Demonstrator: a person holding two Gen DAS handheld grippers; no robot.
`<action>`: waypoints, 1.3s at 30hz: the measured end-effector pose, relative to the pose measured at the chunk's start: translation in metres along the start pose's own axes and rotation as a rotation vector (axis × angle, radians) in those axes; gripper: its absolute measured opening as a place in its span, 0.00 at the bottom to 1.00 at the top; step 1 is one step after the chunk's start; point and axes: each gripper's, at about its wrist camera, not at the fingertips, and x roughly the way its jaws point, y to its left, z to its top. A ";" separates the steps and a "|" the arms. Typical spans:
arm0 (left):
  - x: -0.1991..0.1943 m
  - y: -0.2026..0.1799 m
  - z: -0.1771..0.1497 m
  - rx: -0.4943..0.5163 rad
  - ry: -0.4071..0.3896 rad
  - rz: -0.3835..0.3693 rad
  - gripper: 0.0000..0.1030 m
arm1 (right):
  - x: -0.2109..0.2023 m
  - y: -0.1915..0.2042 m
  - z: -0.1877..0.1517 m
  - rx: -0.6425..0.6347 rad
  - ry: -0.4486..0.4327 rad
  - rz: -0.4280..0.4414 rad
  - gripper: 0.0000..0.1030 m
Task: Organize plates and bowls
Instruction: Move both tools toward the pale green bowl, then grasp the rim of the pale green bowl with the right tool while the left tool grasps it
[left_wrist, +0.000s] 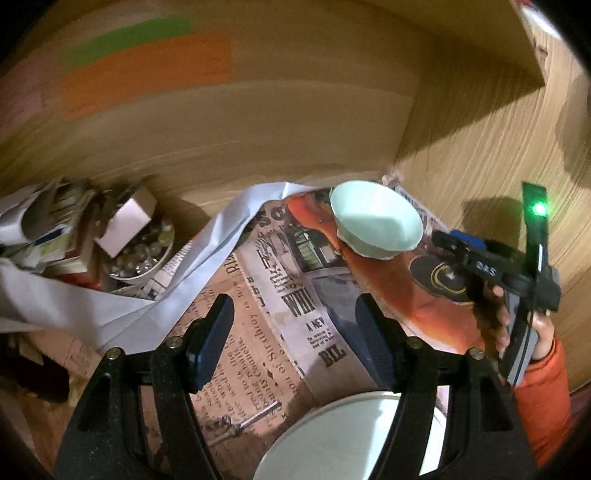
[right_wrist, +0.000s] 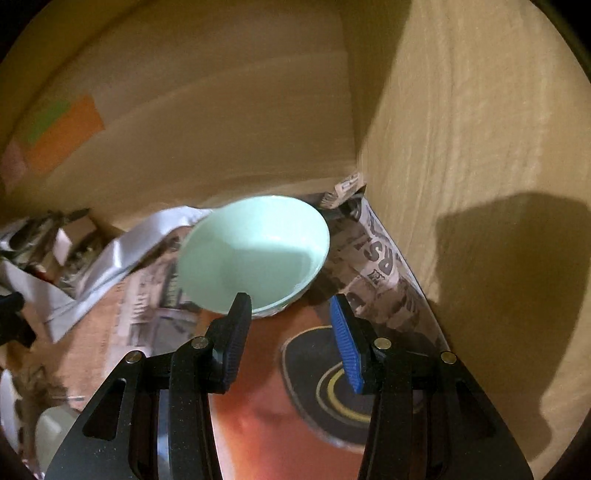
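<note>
Left wrist view cuts off your white plate (left_wrist: 354, 435) at the bottom edge, and the right finger of your left hand-held gripper (left_wrist: 295, 339) covers part of its rim, so you cannot tell its full shape. At the left, a heap of clutter (left_wrist: 74, 229) is blurred; only a small round dish of shiny bits (left_wrist: 144, 254) and a white box (left_wrist: 125, 225) can be made out, half buried under a crumpled white sheet (left_wrist: 207, 266). Your left hand-held gripper stands wide apart and holds nothing, hovering over the newspaper (left_wrist: 266, 314) that lines the shelf floor. Your mint-green bowl (left_wrist: 376, 221) sits tilted on that paper near the back corner, by the wooden side wall (left_wrist: 480, 147). Your right hand-held gripper (left_wrist: 454, 247) shows only side-on there, just beside the bowl. Right wrist view shows its jaws spread wide and empty, the left fingertip (right_wrist: 240, 306) overlapping the bowl's (right_wrist: 255, 251) near rim; whether it touches is unclear. Your right hand (left_wrist: 517, 325), in an orange sleeve, grips the handle. Coloured notes (right_wrist: 62, 129) on the back wall are too blurred to read
</note>
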 end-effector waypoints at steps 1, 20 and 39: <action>0.005 0.000 0.000 0.011 0.013 0.001 0.66 | 0.006 0.000 0.001 -0.003 0.014 -0.007 0.40; 0.041 0.009 -0.011 0.046 0.133 -0.019 0.66 | 0.043 0.003 0.008 0.015 0.089 -0.022 0.26; 0.067 0.021 0.001 -0.064 0.157 0.061 0.66 | 0.020 0.042 -0.017 -0.120 0.178 0.202 0.19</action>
